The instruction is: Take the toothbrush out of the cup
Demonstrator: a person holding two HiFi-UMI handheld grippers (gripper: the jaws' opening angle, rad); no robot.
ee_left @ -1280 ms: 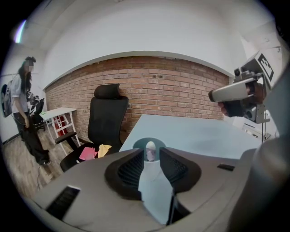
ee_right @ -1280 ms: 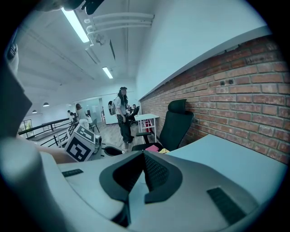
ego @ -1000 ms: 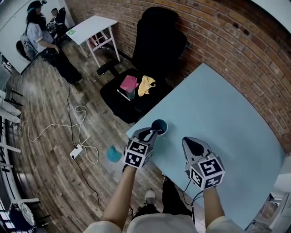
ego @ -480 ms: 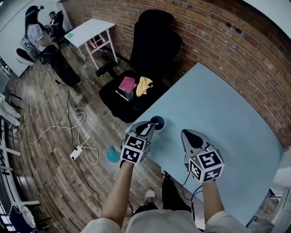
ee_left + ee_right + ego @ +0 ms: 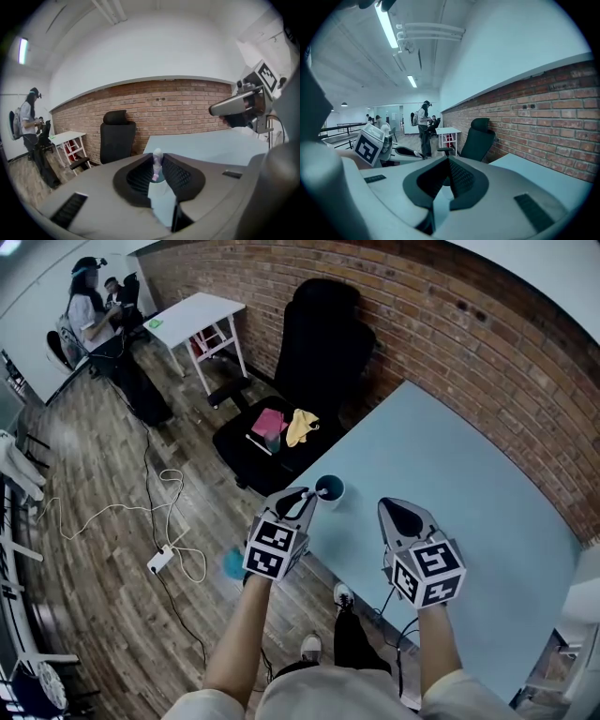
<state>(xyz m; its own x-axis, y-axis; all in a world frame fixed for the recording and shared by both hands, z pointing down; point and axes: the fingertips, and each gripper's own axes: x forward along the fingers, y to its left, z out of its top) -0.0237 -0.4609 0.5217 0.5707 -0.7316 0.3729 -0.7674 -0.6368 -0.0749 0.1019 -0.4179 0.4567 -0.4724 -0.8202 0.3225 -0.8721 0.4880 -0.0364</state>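
Observation:
A small cup [image 5: 330,489], white outside and blue inside, stands on the near left corner of the light blue table [image 5: 450,493]. My left gripper [image 5: 309,499] is right beside the cup on its near side. In the left gripper view, a white and pink toothbrush [image 5: 157,164] stands upright between the pads, and my left gripper [image 5: 158,165] is shut on it just above the cup's rim [image 5: 160,180]. My right gripper [image 5: 403,540] hovers over the table's near edge to the right. Its jaws [image 5: 449,165] are shut with nothing in them.
A black office chair [image 5: 314,371] stands beyond the corner, with pink and yellow things on its seat. A brick wall runs behind the table. Cables [image 5: 159,512] and a teal object [image 5: 232,562] lie on the wooden floor. People stand by a white desk [image 5: 192,315] at far left.
My left gripper has drawn back a little from the cup toward me. The right gripper has hardly moved.

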